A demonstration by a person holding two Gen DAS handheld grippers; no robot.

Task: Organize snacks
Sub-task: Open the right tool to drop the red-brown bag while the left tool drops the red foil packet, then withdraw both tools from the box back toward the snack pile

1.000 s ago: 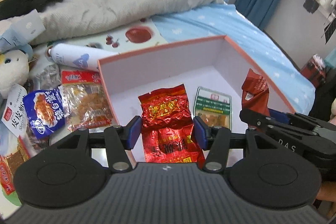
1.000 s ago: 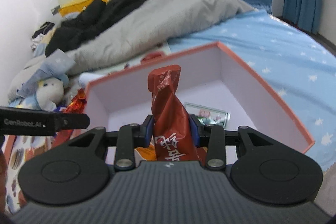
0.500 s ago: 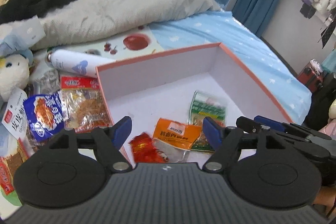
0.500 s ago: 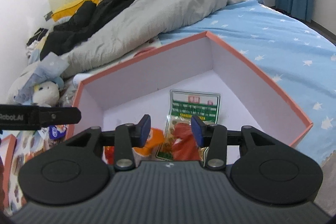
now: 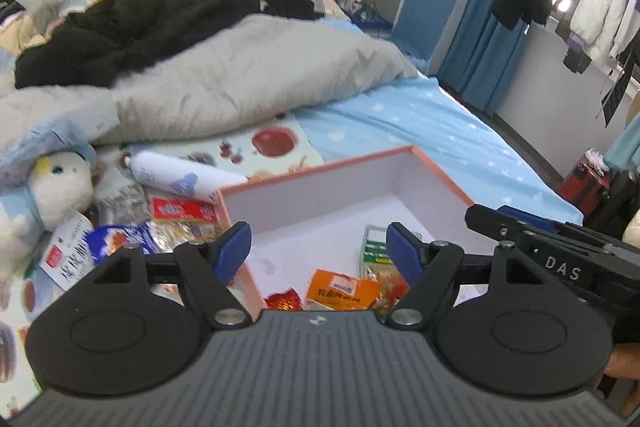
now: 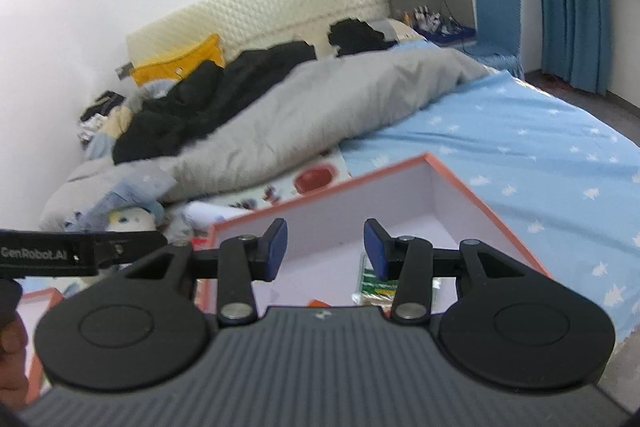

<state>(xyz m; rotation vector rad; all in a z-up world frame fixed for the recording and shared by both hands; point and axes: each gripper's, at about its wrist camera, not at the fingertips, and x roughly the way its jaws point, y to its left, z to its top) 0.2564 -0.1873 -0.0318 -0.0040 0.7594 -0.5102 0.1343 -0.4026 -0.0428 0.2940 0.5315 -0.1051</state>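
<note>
Both wrist views look down at an open pink-edged box (image 5: 436,171) lying on the bed (image 6: 540,147). We see the left gripper (image 5: 320,251) with its jaws standing apart and nothing between them; they have just been opening. We see the right gripper (image 6: 325,247) likewise parted and empty, its jaws also having just opened a little. Inside the box lie an orange packet (image 5: 340,291), a red foil packet (image 5: 285,301) just beside it at the near wall, and a green-and-white packet (image 5: 374,251) further in. Outside the box, to its left, remain a red-labelled clear snack bag (image 5: 182,211), a blue snack bag (image 5: 116,241), a white bottle (image 5: 180,179) and a plush toy (image 5: 60,183).
</note>
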